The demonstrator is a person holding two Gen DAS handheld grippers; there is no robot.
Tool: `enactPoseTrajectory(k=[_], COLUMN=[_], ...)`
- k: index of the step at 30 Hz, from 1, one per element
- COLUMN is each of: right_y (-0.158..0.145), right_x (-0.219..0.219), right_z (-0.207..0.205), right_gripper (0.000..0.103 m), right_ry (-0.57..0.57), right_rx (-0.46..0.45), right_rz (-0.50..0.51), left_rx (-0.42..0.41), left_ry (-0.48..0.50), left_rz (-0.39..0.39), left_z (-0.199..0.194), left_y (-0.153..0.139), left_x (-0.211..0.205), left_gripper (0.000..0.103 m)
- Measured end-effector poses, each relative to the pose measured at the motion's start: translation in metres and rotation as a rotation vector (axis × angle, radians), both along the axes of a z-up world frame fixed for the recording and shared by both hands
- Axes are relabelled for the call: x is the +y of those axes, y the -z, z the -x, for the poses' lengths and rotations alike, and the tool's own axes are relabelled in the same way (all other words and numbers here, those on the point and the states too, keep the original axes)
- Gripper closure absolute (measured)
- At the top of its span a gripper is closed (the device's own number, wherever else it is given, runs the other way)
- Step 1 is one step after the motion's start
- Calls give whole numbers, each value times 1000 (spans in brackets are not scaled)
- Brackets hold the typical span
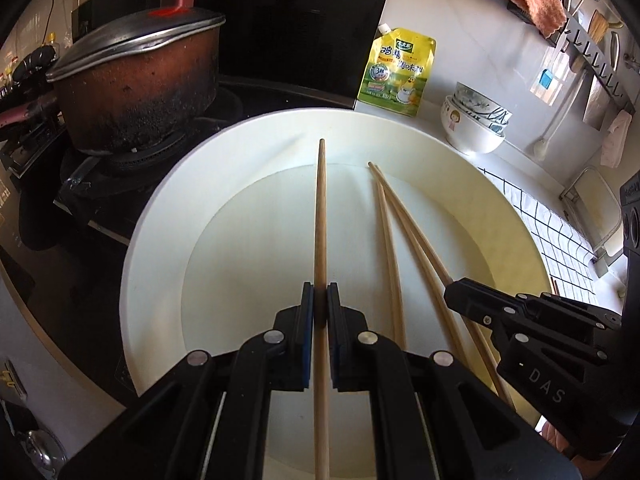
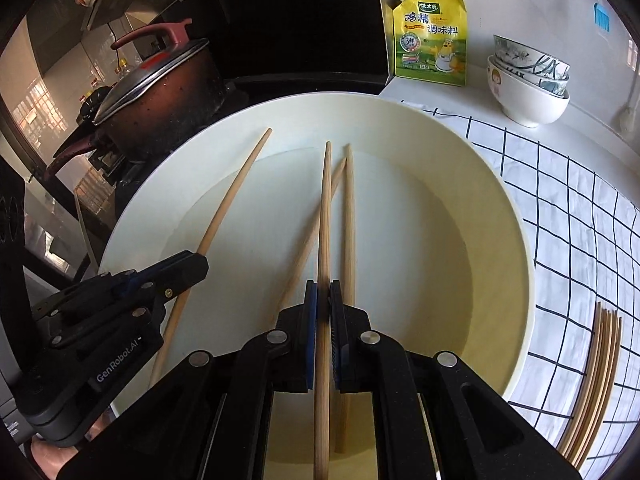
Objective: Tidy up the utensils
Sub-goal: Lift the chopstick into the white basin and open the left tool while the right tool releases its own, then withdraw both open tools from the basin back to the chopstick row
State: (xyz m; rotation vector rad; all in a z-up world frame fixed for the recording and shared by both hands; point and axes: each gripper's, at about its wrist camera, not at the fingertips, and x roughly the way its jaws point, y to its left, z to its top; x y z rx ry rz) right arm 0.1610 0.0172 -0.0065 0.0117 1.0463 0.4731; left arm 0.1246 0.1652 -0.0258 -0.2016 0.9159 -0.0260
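Both grippers are over a big white basin (image 1: 160, 216), each clamped on one wooden chopstick. The left gripper (image 1: 319, 304) pinches its chopstick (image 1: 321, 208) partway along, tip pointing ahead over the basin. The right gripper (image 2: 323, 300) grips another chopstick (image 2: 326, 208), with one more chopstick (image 2: 349, 216) lying just right of it in the basin. Right gripper body reads "DAS", left one "GenRobot.AI". Ahead and right of both stands a yellow seasoning pouch (image 2: 431, 40) with Chinese print, 鸡精 调味料, plus "3" in a badge. Stacked bowls (image 2: 528, 80) sit further right, and a bundle of chopsticks (image 2: 596, 380) lies on the checked cloth (image 2: 560, 200) over the desk. A lidded pot (image 1: 136, 92) is ahead to the left.
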Motion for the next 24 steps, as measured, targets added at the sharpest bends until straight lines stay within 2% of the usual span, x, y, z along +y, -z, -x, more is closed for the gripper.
enactPoseTrajectory(k=[3, 5, 6, 9, 14, 24], right_y=[0, -2, -3, -8, -14, -22], right_x=[-1, -5, -6, -11, -15, -25], right_z=[0, 1, 0, 3, 9, 28], right_gripper=[97, 95, 91, 90, 90, 90], right_ry=[5, 15, 19, 26, 30, 44], right_rx=[-4, -14, -18, -36, -50, -69], right_rz=[2, 0, 0, -7, -13, -23], left_rx=[3, 1, -6, -20, -31, -58], left_ry=[-11, -21, -23, -28, -36, -29], left_rz=[1, 3, 3, -1, 5, 0], left_z=[2, 3, 5, 8, 14, 29], left_y=[1, 1, -1, -5, -11, -23], left_x=[1, 2, 3, 3, 3, -4], left_gripper=[94, 79, 77, 70, 67, 66])
